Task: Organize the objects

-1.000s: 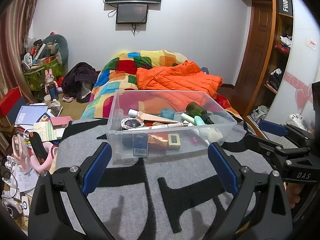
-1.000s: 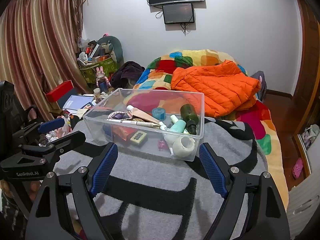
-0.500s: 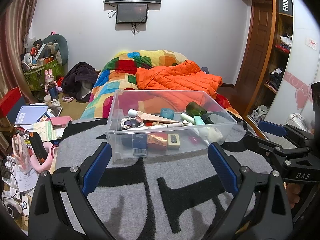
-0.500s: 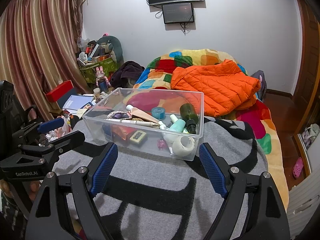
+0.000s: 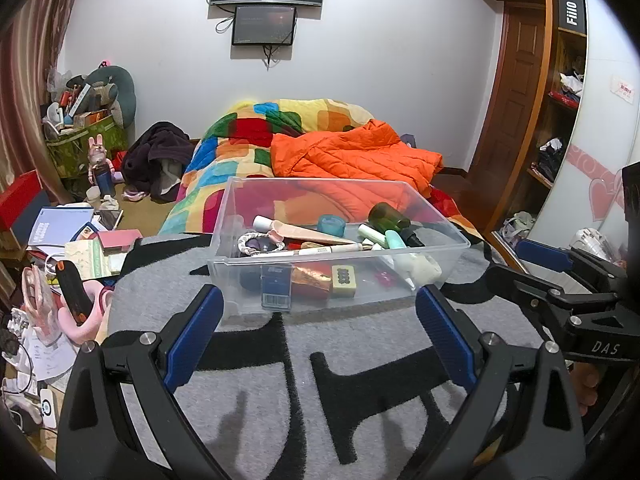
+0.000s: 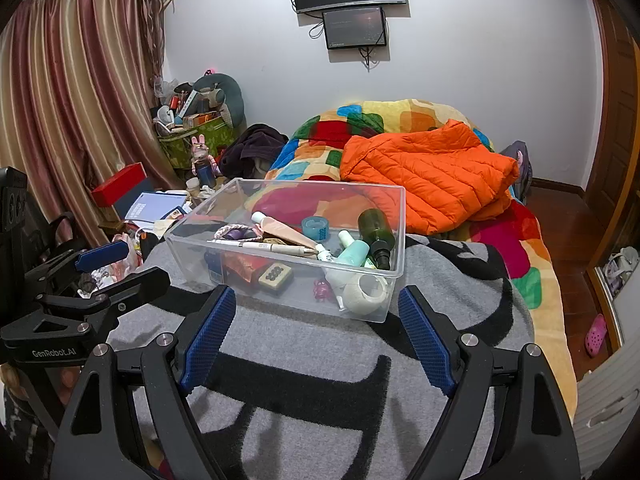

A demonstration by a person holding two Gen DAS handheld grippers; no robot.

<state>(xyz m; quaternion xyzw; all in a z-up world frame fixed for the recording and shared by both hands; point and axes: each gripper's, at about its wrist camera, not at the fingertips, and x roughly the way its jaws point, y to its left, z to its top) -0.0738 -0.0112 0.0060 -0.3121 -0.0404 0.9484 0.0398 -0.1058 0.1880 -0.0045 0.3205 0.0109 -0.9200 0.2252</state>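
Note:
A clear plastic bin [image 5: 240, 280] [image 6: 188, 256] sits on a grey and black blanket [image 5: 256, 392] [image 6: 320, 360]. It holds several small items: a dark green bottle [image 5: 388, 215] [image 6: 376, 228], a mint tube [image 6: 352, 252], a teal tape roll [image 5: 331, 224] [image 6: 315, 227], a pink tube [image 6: 280, 228], a blue box [image 5: 276, 286] and a white cup [image 6: 366, 292]. My left gripper [image 5: 320, 312] is open and empty, just short of the bin. My right gripper [image 6: 318, 312] is open and empty, also in front of the bin.
An orange puffer jacket [image 5: 352, 156] [image 6: 428, 172] lies on a colourful quilt [image 5: 240, 136] behind the bin. Cluttered books and boxes [image 5: 64, 232] crowd the floor at left. A wooden shelf [image 5: 560, 100] stands at right. Curtains [image 6: 72, 100] hang at left.

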